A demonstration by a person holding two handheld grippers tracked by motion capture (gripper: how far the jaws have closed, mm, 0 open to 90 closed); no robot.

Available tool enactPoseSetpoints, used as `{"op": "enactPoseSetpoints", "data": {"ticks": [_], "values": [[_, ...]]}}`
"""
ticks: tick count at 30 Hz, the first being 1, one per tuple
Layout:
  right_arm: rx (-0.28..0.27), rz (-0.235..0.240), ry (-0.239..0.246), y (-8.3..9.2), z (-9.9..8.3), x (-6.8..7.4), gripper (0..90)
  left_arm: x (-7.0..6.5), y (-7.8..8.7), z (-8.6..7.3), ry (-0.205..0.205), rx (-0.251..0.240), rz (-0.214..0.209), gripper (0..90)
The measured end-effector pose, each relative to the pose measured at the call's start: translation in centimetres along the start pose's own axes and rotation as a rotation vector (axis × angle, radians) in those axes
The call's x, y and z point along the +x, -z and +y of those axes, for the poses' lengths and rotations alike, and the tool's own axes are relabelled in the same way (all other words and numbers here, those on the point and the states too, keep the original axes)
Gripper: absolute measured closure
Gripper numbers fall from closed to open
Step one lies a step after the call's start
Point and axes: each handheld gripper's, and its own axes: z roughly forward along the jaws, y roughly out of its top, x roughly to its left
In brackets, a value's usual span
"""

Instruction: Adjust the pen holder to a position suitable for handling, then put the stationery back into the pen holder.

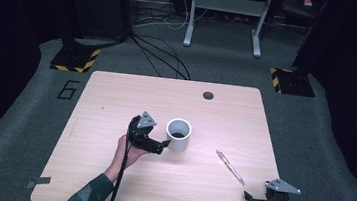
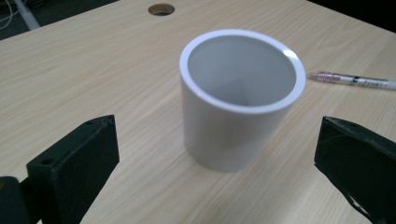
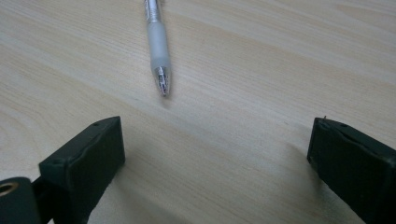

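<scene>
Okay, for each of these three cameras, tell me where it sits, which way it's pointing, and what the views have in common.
High view: above the person's side, looking forward and down on the pale wooden table; both forearms, left tongs, right tongs.
Left gripper view: on the left tongs, open, facing the white cylindrical cup.
Right gripper view: on the right tongs, open, facing the clear plastic pen.
Shared: the high and left gripper views both show cup and pen.

The left gripper (image 1: pixel 164 143) is held in the person's left hand (image 1: pixel 128 151), forearm reaching in from the bottom edge, jaws spread wide and pointing right. The right gripper (image 1: pixel 248 198), held low at the near right corner, also has its jaws wide apart.
</scene>
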Motion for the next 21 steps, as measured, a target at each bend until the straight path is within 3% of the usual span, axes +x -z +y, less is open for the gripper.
{"op": "enactPoseSetpoints", "data": {"ticks": [8,12,13,14,15,17,21], "values": [[0.000,0.000,0.002,0.0,0.0,0.0,3.4,0.9,2.6,-3.2,-0.011,0.056,0.040,0.0],[0.001,0.001,0.001,0.0,0.0,0.0,3.1,1.3,4.0,-5.8,0.005,0.100,0.066,0.0],[0.003,0.000,0.002,0.0,0.0,0.0,2.8,1.5,4.6,-7.3,0.004,0.129,0.086,0.0],[0.003,0.000,0.002,0.0,0.0,0.0,2.8,1.5,4.6,-7.3,0.004,0.129,0.086,0.0],[0.009,0.002,0.003,0.0,0.0,0.0,2.7,1.7,5.0,-8.5,0.002,0.152,0.105,0.0],[0.009,0.001,0.003,0.0,0.0,0.0,2.6,1.9,5.4,-9.3,0.000,0.169,0.108,0.0],[0.004,-0.005,-0.001,0.0,0.0,0.1,2.3,2.2,6.0,-11.7,0.035,0.193,0.123,0.0]]}}
